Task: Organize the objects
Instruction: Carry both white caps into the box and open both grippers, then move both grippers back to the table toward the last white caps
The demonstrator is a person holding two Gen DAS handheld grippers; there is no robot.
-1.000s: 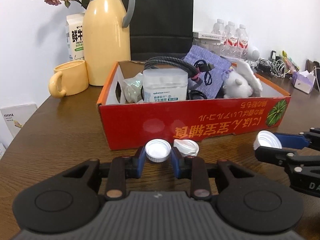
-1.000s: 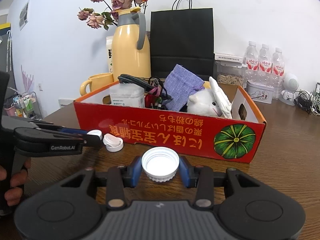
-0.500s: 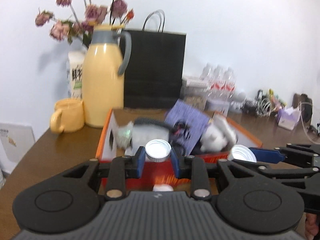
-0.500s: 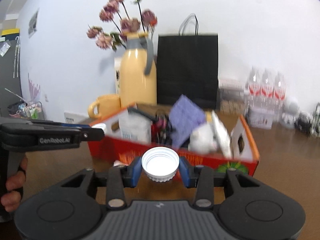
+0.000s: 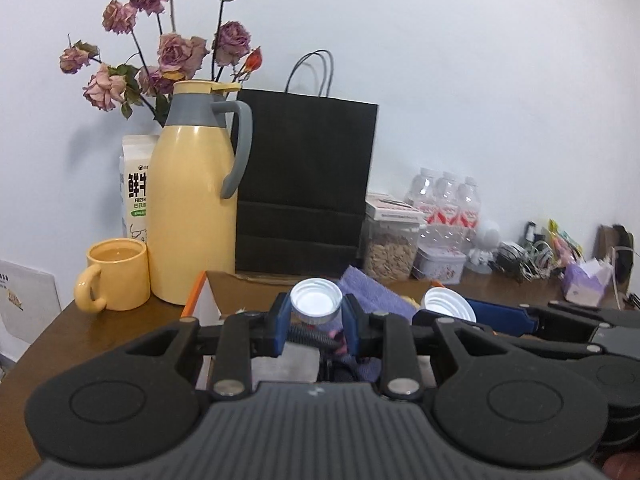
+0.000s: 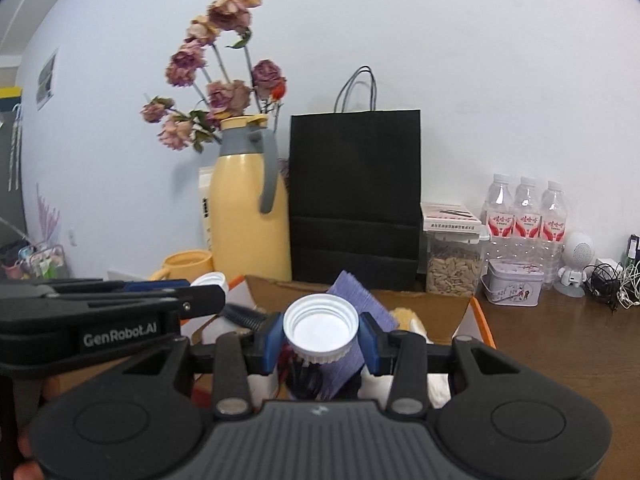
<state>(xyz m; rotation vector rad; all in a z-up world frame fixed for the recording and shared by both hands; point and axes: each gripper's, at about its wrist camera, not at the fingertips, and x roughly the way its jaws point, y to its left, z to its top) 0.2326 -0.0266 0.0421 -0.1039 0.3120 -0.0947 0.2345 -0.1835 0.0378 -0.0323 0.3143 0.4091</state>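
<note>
A white wall stands behind your brown wooden desk (image 5: 100, 344), with clutter lined up along its back edge.

Your left claw (image 5: 316, 316) is clenched on a white bottle cap (image 5: 316, 303), pinched by its rim between the blue pads. The cap's open, threaded side tilts up and back toward the camera, so its short axis runs roughly along the fingers and slightly upward. It hangs in the air above the cardboard box (image 5: 240, 288), over the near-left part of the contents.

Your right claw (image 6: 321, 338) grasps a second white cap (image 6: 320, 326) the same way, hollow side facing the lens and rim gripped from left and right. It also sits above the box (image 6: 440, 308), just in front of the purple cloth pouch (image 6: 360, 300). In the left wrist view this cap (image 5: 448, 306) shows beside the first one, the two close together but apart.

Below the claws, the box holds the pouch (image 5: 372, 292), a dark ribbed cable (image 5: 312, 336) and something white and plush (image 6: 436, 388), mostly hidden.

Behind the box stand a black paper bag (image 5: 304, 192), a yellow thermos jug (image 5: 192, 208) with dried roses (image 5: 176, 52) rising behind it, a yellow mug (image 5: 116, 272), a milk carton (image 5: 134, 188), a jar of seeds (image 6: 452, 264), a small tin (image 6: 512, 286) and three water bottles (image 6: 524, 216).
</note>
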